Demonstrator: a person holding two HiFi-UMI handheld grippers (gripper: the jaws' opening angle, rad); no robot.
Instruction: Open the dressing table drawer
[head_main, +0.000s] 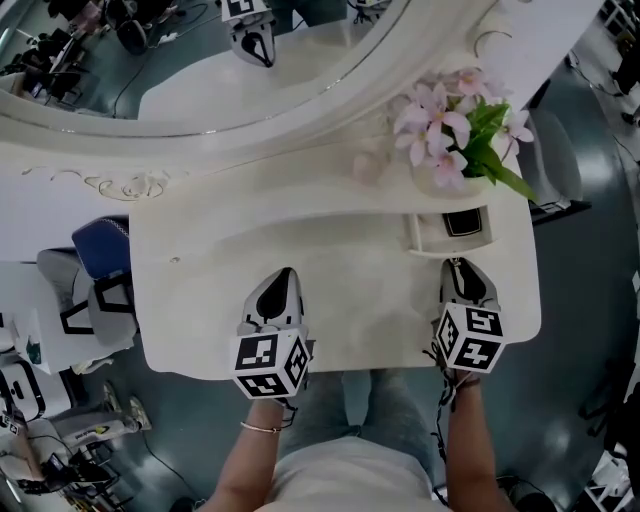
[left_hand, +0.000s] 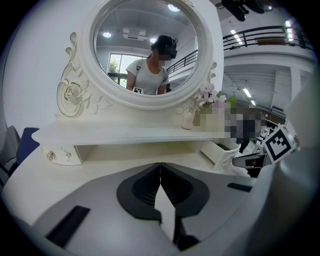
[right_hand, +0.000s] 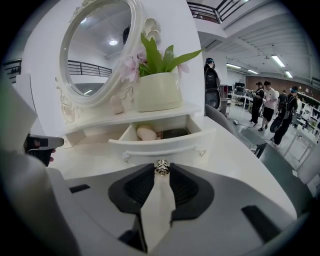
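Fingers (left_hand: 142, 187) together, round mirror (left_hand: 145, 47), drawer (left_hand: 218, 152) open

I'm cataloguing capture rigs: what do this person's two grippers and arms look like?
Both the left gripper and right gripper have grey shells with black ribbed fingers, each carrying a white cube of black square markers. A black cable trails from the right one. Arms are bare; a thin bracelet circles the left wrist.

The tabletop (head_main: 340, 270) lies bare across its middle and left, leaving open passage around the closed left gripper (left_hand: 160, 165) and back to the low shelf (left_hand: 125, 134). At the right, the pulled-out drawer (right_hand: 160, 142) juts over the top, and the right gripper (head_main: 456, 265), clamped on its knob (right_hand: 161, 167), blocks its front. Behind, the flower pot (right_hand: 157, 92) and mirror (left_hand: 145, 50) close off the rear.
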